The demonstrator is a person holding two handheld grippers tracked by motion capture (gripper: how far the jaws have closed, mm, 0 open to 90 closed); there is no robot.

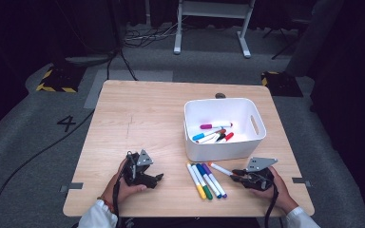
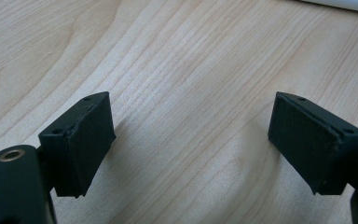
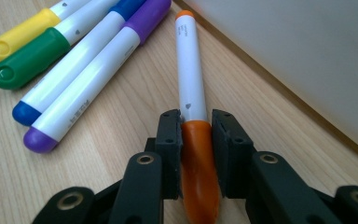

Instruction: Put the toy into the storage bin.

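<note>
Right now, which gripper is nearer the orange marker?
Right. The right gripper is clamped on the orange marker at its cap end, beside the white bin. The left gripper rests open on bare table, beyond the other four markers.

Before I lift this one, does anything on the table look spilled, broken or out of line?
Nothing stands out. The right gripper is shut on the orange marker's cap end, beside the white bin. The yellow, green, blue and purple markers lie side by side, capped. The left gripper rests open over bare wood.
</note>
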